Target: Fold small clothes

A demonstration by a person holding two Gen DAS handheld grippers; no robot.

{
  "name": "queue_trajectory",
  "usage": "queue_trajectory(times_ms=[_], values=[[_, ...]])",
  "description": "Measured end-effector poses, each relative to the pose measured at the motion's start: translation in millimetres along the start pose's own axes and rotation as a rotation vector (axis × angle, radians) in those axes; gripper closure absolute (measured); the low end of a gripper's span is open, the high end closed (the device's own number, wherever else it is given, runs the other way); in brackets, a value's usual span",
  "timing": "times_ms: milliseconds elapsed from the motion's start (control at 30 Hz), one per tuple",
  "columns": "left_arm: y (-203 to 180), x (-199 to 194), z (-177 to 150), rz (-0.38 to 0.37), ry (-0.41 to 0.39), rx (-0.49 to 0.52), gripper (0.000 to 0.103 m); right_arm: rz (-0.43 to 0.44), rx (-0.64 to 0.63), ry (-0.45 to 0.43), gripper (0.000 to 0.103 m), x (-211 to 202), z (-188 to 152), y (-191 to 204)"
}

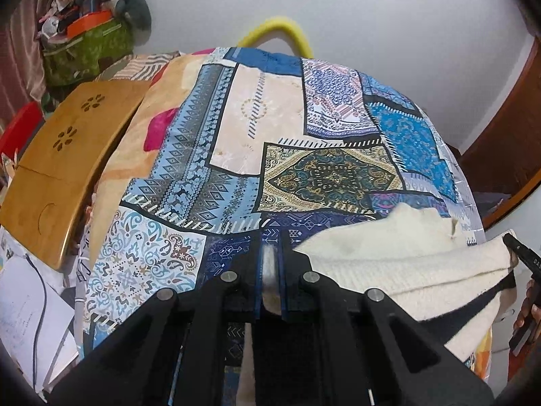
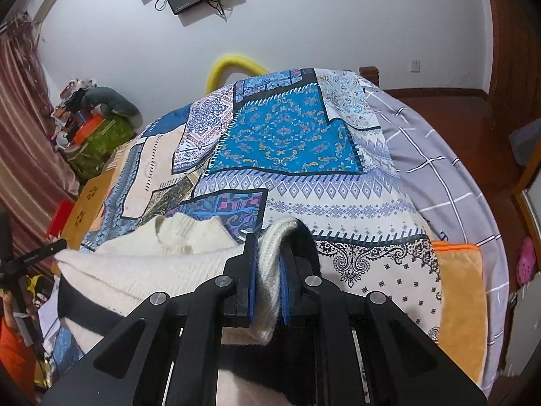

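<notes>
Off to the left of the left gripper (image 1: pixel 270 264) a wooden lap tray (image 1: pixel 64 165) with flower-shaped cut-outs leans against the bed's edge, and beyond it a green bag (image 1: pixel 88 50) heaped with oddments stands by the wall. Ahead of the same gripper stretches the patchwork bedspread (image 1: pixel 270 128), blue, cream and dark panels side by side, with a yellow curved tube (image 1: pixel 280 30) rising past its far edge. The left gripper's jaws are pressed together on a fold of the cream knit garment (image 1: pixel 399 264), a sliver of pale cloth showing between the blue pads. From there the garment spreads to the gripper's right, its body lying on the bedspread and a black band (image 1: pixel 473 304) running along its near side, and it reaches the tip of the right gripper at the frame's edge. In the right wrist view, the right gripper (image 2: pixel 267 264) is likewise clamped on the garment (image 2: pixel 152 264): a ribbed cream fold with a black edge humps up between its pads, and the rest of the knit trails away to that gripper's left. To the right of the right gripper an orange blanket (image 2: pixel 460 304) lies over the bedspread's corner, then a grey checked sheet (image 2: pixel 449 176).
</notes>
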State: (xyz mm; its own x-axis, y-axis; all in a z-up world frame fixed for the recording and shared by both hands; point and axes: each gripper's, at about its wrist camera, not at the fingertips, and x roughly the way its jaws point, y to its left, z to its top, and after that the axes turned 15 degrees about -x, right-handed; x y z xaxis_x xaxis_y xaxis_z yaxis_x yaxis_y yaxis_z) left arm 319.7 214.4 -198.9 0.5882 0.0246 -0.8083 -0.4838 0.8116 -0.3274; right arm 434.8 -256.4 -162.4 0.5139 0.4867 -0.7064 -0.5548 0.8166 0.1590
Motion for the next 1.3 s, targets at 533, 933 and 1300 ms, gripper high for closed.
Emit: queue_trajectory(times_ms=[533,933,1300], values=[[3.8,-26.1,10.5,0.025,-0.043,-0.010,0.052,-0.058,0.046,-0.091,0.036,-38.4,18.3,-14.4],[-8.7,-31.5,-10.2,0.026,0.012,0.049,0.047,-0.045,-0.052,-0.029,0.032,-39.7,11.9,8.5],[-62.0,-13.4,-64.9,-0.040,0.136,0.228,0.044,0.091,-0.261,0.129,0.032,11.8,-15.9,92.3]])
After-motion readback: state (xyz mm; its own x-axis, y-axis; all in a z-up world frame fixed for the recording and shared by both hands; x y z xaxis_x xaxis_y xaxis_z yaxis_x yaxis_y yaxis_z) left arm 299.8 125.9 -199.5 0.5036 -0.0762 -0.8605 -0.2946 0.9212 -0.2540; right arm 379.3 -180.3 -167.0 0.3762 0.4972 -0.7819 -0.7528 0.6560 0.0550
